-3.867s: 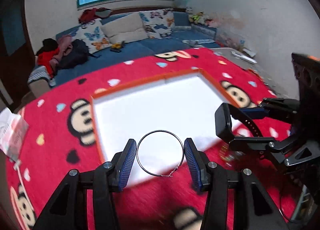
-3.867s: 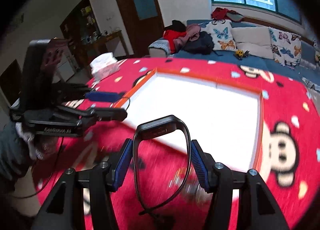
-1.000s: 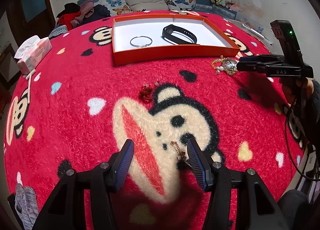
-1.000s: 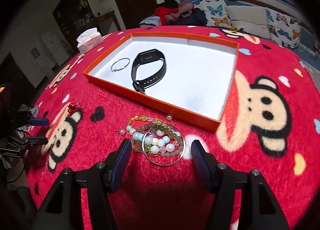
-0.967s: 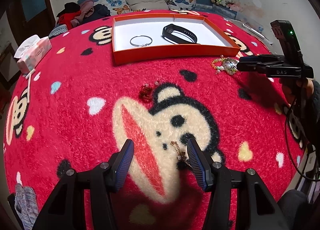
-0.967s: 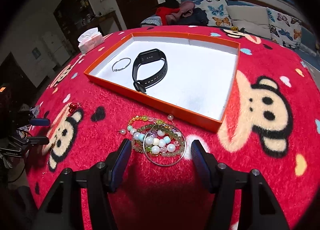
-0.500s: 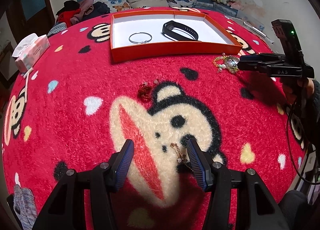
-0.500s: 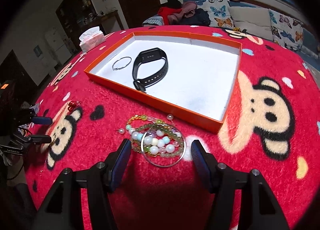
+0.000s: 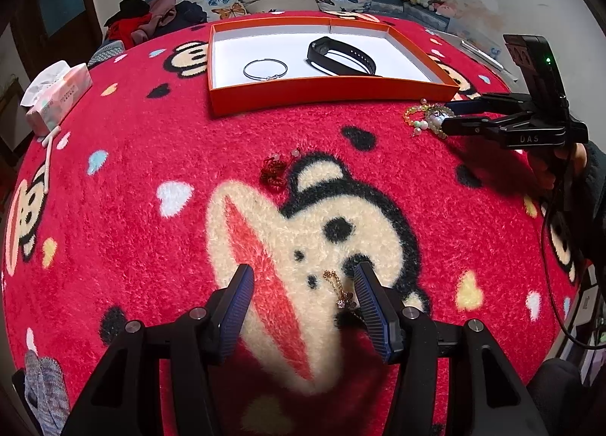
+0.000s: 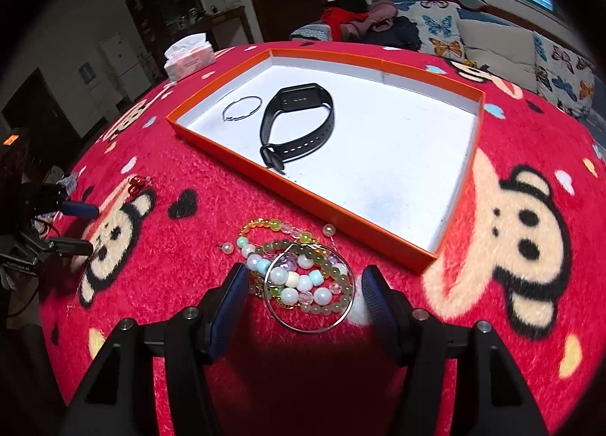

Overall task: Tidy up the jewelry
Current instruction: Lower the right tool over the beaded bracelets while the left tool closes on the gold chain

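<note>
Jewelry is half sorted: hoop point(image 9: 264, 69) and watch band point(image 10: 297, 125) lie in the orange tray point(image 10: 342, 219) at twelve o'clock. Your left gripper point(image 9: 303, 286), jaws open, straddles a gold charm point(image 9: 338, 289); your right gripper point(image 10: 306, 290), also open, brackets the bead pile point(image 10: 299, 277). Close gently, then lift.

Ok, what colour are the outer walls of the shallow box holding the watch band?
Orange, with a white inside; the shallow cardboard box shows best in the right wrist view.
</note>
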`<state>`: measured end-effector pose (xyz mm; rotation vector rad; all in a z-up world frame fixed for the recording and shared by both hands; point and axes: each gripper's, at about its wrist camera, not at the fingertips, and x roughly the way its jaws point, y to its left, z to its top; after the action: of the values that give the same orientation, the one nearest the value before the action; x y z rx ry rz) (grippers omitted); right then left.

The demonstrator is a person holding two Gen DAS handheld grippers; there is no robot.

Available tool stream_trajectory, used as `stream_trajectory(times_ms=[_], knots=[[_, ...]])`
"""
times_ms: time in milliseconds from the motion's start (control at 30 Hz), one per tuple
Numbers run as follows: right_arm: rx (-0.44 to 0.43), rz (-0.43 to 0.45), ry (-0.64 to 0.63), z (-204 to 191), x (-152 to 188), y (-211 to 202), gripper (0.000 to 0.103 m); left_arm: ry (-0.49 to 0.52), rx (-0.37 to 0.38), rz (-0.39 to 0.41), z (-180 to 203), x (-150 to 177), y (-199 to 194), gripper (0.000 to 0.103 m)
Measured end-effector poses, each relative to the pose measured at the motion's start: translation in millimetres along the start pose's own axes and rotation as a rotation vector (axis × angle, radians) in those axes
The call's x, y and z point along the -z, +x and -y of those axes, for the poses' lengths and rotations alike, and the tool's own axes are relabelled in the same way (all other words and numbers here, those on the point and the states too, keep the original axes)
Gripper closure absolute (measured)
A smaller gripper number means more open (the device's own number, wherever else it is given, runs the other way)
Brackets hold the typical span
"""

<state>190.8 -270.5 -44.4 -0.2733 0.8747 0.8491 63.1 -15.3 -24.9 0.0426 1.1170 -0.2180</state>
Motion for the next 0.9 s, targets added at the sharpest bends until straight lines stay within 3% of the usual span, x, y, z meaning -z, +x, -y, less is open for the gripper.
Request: stream_trajectory(times_ms=[100, 233, 800, 900], knots=[[-0.006, -0.003, -0.024, -2.7, 0.1, 0.1, 0.036, -0.001, 0.005, -0.001, -0.8, 1.0, -1.2, 0.044], [-0.005, -0.001, -0.025, -1.2, 1.6, -1.9, 0.049, 0.004, 0.023, -0.002, -0.5, 4.3, -4.6, 0.044], [-0.002, 0.06, 0.006, -9.2, 8.5, -22.6, 0.049, 0.046, 0.095, 0.009, 12.8, 25.9, -16.7, 0.045], [-0.001, 0.067, 0.003, -13.8, 8.4, -25.4, 0.049, 0.05, 0.096, 0.014, 18.1, 21.2, -14.0, 0.053]])
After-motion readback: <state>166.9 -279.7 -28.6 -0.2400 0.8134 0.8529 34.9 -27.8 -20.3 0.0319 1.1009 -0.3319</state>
